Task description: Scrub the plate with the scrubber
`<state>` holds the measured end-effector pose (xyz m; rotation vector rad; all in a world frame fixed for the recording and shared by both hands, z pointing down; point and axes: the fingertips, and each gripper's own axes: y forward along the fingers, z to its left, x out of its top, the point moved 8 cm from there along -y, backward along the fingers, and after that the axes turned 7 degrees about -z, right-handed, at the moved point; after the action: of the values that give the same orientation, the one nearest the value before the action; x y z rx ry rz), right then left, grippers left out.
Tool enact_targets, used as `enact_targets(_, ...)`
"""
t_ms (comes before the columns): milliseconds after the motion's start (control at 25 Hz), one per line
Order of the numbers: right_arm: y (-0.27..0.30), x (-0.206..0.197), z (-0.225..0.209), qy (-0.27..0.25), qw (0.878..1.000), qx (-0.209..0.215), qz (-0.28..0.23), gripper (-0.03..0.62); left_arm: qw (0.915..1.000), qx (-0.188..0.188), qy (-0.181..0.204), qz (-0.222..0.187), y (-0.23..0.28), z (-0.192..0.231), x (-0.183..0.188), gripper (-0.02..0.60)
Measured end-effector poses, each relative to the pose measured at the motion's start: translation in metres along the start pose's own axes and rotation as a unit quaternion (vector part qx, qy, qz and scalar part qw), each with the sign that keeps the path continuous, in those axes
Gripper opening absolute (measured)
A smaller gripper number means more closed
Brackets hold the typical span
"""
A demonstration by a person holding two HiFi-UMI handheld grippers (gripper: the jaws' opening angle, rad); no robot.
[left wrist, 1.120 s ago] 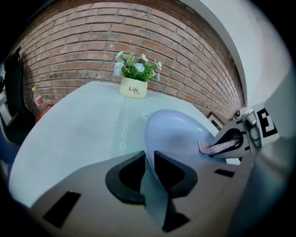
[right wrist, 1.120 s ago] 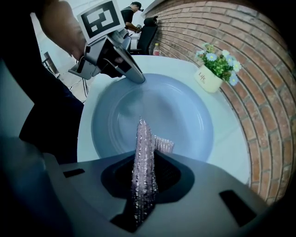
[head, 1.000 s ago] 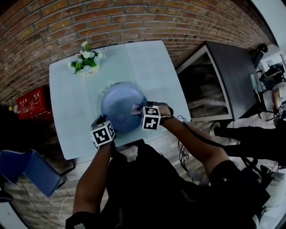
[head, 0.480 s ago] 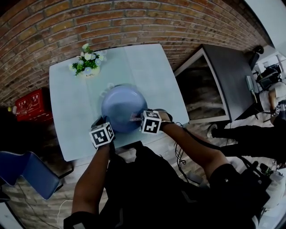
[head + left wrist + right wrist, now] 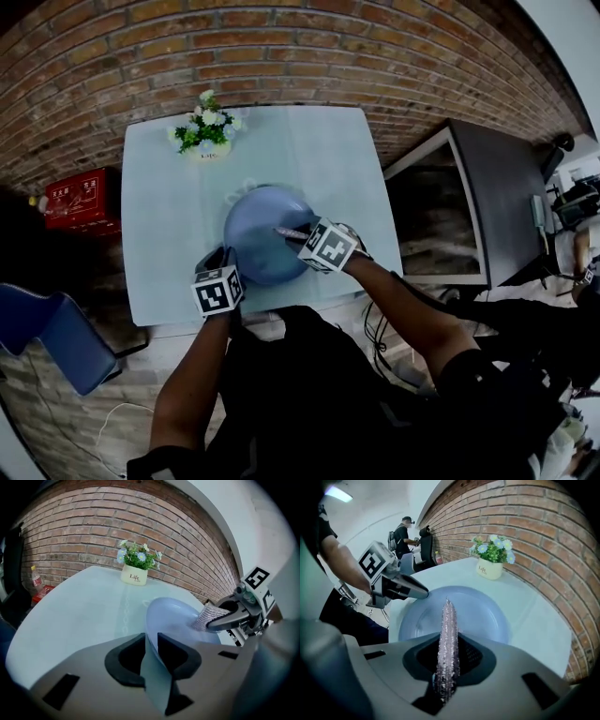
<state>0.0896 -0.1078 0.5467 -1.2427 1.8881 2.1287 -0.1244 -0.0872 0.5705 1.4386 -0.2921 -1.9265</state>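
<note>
A round blue plate (image 5: pixel 262 246) lies on the pale table (image 5: pixel 159 216), tilted up at its near-left rim. My left gripper (image 5: pixel 223 257) is shut on that rim, and the plate's edge (image 5: pixel 154 667) stands between the jaws of the left gripper (image 5: pixel 151 648). My right gripper (image 5: pixel 302 234) is shut on a silvery mesh scrubber (image 5: pixel 447 634), whose tip rests on the inside of the plate (image 5: pixel 483 616). In the left gripper view the scrubber (image 5: pixel 209 616) touches the plate (image 5: pixel 171 616) from the right.
A white pot of flowers (image 5: pixel 206 137) stands at the table's far edge by the brick wall. A red crate (image 5: pixel 75 202) and a blue chair (image 5: pixel 52 349) are at the left. A dark cabinet (image 5: pixel 473 202) stands at the right. A person (image 5: pixel 406 532) stands far off.
The scrubber has slid a little over the plate, toward me and then back to the middle. The left gripper has kept its hold on the rim.
</note>
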Motion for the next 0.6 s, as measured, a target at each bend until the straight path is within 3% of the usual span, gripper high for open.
enact_targets(160,0.01,0.019,-0.022,0.006,1.0,-0.003,-0.027,0.063,0.9998,0.001,-0.017,-0.014,-0.008,-0.003,-0.002,0.087)
enact_targets(600,0.048,0.061,-0.063,0.037,0.997,0.003,-0.063,0.063,0.9959,0.052,-0.066,-0.033,-0.028,-0.009,-0.018,0.087)
